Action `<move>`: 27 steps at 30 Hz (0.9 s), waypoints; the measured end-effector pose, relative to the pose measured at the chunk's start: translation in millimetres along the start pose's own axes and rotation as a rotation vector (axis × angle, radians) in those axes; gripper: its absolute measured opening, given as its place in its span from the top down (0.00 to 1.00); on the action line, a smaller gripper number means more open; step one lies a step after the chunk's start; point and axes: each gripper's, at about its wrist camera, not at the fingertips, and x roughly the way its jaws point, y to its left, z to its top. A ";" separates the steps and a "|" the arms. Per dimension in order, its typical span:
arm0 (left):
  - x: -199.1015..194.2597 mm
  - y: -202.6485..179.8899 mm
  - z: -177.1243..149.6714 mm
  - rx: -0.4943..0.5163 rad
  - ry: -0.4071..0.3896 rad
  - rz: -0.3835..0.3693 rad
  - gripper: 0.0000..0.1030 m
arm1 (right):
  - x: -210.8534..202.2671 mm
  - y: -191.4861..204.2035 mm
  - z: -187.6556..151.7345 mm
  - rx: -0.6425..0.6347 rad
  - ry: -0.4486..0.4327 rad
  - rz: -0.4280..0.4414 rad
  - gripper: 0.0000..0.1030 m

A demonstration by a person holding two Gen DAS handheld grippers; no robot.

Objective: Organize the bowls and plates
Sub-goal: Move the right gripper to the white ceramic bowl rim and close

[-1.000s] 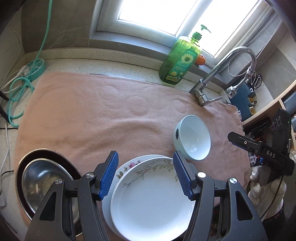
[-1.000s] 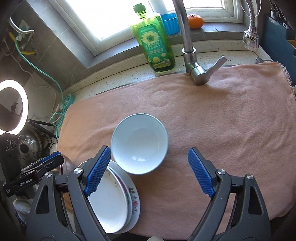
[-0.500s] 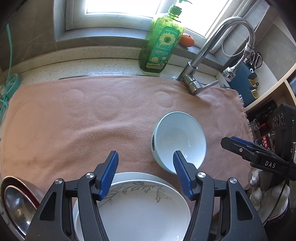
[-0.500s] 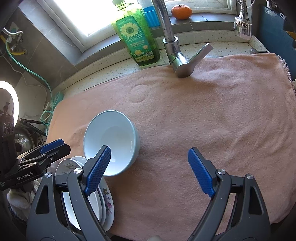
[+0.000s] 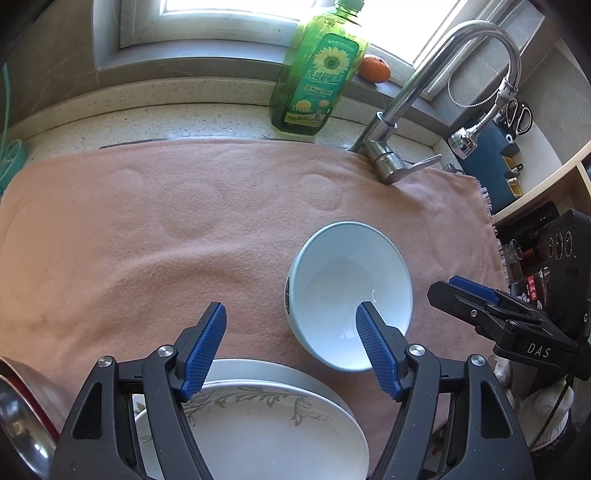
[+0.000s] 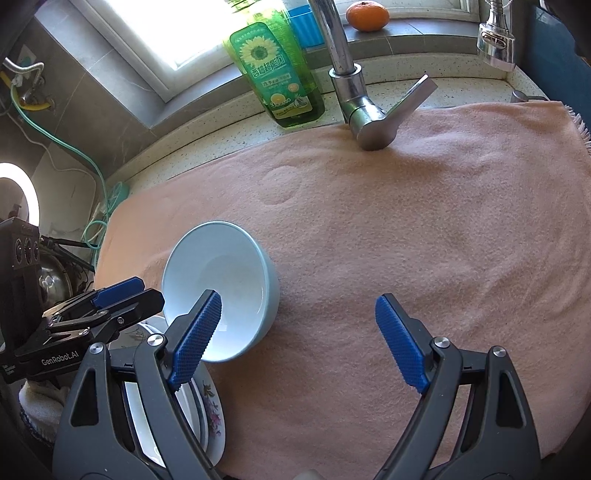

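A pale blue bowl (image 5: 349, 291) (image 6: 218, 284) stands upright on the pink towel (image 5: 184, 236). Just in front of it lies a stack of white plates (image 5: 258, 424) (image 6: 212, 406), the top one with a grey leaf pattern. My left gripper (image 5: 291, 347) hovers over the gap between plates and bowl. Its jaws are opening; the right finger shows over the bowl's inside and the bowl's left wall lies between the fingers, unpressed. My right gripper (image 6: 299, 341) stands open beside the bowl, its left finger overlapping the bowl's rim, only towel between the pads.
A faucet (image 5: 391, 162) and a green soap bottle (image 5: 314, 77) stand at the towel's far edge, with an orange (image 6: 367, 14) on the sill. A metal pot (image 5: 14, 413) sits at the left. The towel (image 6: 424, 240) stretches bare to the right of the bowl.
My left gripper moved from over the plates toward the bowl, and its jaws widened. My right gripper shifted right, so the bowl now sits at its left finger.
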 end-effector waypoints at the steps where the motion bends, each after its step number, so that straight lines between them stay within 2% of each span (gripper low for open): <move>1: 1.3 -1.6 0.7 0.008 0.004 0.007 0.29 | 1.1 -0.2 0.0 0.000 0.002 0.001 0.15; 13: 14.6 -3.2 2.9 0.027 0.039 0.035 0.29 | 9.3 4.6 -3.1 -0.025 0.011 0.008 0.15; 22: 15.0 -4.2 1.6 0.049 0.015 0.039 0.29 | 6.3 7.3 -4.6 -0.043 -0.016 0.009 0.15; 25: 14.9 -5.8 1.9 0.059 0.003 0.047 0.29 | 6.4 6.8 -5.0 -0.041 -0.020 0.009 0.18; 27: 14.8 -6.3 1.8 0.068 -0.001 0.042 0.29 | 8.0 6.2 -5.1 -0.038 -0.011 0.012 0.29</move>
